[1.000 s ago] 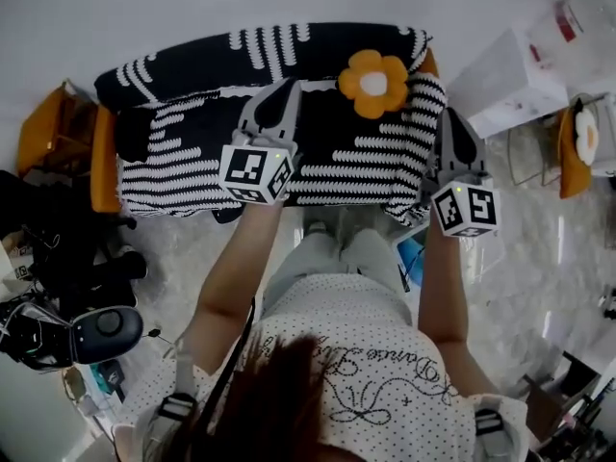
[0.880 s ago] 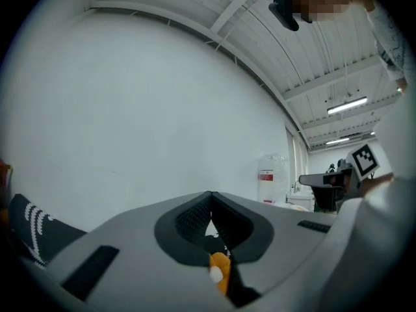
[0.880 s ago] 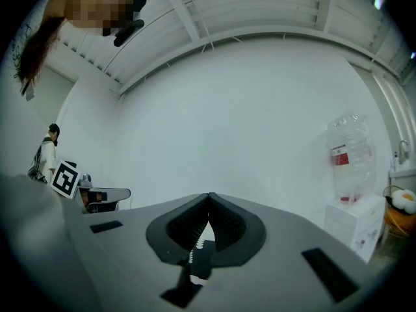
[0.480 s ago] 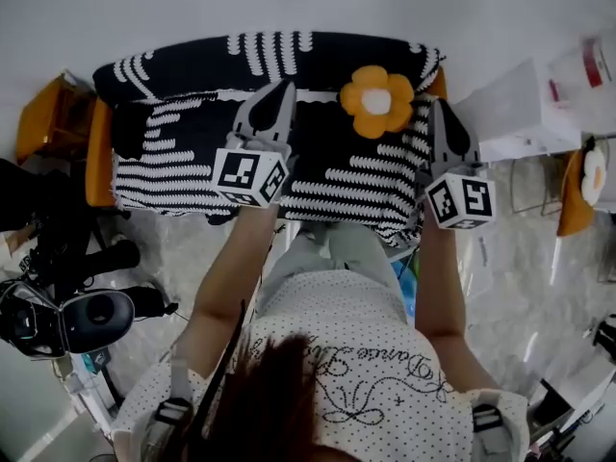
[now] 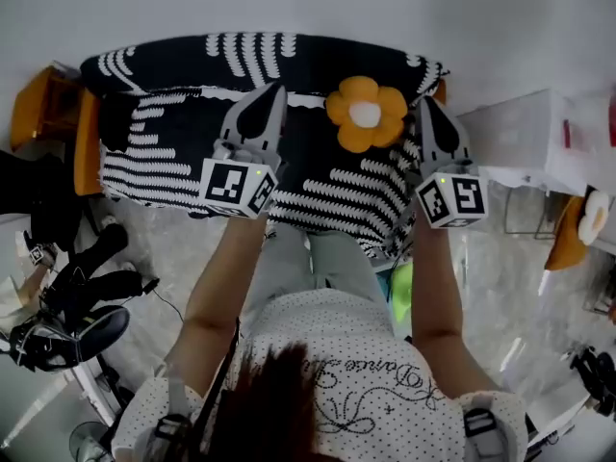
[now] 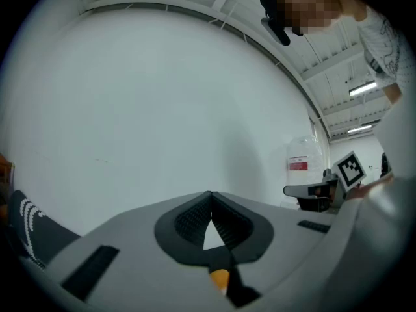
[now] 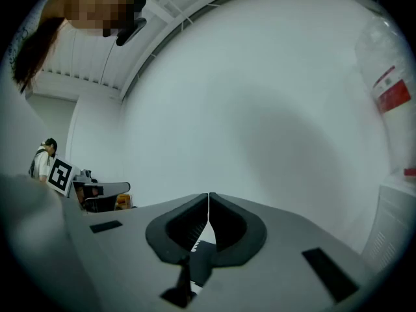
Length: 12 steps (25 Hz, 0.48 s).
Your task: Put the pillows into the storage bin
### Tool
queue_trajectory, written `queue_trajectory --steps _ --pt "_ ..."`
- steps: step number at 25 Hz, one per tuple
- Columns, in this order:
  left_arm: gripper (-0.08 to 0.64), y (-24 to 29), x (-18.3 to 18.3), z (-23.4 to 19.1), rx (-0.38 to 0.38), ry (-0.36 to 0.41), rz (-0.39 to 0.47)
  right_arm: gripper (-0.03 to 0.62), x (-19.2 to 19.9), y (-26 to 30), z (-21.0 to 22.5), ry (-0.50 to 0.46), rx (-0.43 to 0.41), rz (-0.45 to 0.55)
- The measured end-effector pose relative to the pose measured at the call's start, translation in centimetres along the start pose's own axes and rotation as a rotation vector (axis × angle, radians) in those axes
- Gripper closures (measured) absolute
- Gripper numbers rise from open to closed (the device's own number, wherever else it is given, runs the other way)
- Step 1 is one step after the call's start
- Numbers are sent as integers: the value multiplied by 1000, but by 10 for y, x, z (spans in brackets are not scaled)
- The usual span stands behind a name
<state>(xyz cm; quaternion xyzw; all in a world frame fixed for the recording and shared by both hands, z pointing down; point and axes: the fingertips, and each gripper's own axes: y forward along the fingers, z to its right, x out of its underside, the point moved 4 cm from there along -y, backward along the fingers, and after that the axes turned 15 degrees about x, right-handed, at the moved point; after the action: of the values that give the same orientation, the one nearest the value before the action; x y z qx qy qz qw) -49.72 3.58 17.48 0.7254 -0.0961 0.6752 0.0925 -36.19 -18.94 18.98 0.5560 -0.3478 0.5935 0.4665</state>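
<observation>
Fingers (image 5: pixel 262 114) level, pinched on striped pillow (image 5: pixel 159 166)

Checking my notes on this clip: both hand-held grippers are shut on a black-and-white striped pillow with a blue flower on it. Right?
The flower is orange, not blue, as the head view shows. The rest holds: the left hand-held gripper and right hand-held gripper are both shut on the striped pillow.

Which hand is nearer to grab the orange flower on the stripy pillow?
Probably the right. From above, the right gripper points just beside the orange flower; the left gripper is farther off over the striped pillow. Both are shut, so it must open first.
</observation>
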Motion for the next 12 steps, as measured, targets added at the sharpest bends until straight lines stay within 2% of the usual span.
queue_trajectory --steps 9,12 --pt "555 56 63 -34 -13 -85 -42 541 63 66 37 15 -4 -116" --pt "555 69 88 -45 -19 -112 -59 500 98 90 47 24 -9 -173"
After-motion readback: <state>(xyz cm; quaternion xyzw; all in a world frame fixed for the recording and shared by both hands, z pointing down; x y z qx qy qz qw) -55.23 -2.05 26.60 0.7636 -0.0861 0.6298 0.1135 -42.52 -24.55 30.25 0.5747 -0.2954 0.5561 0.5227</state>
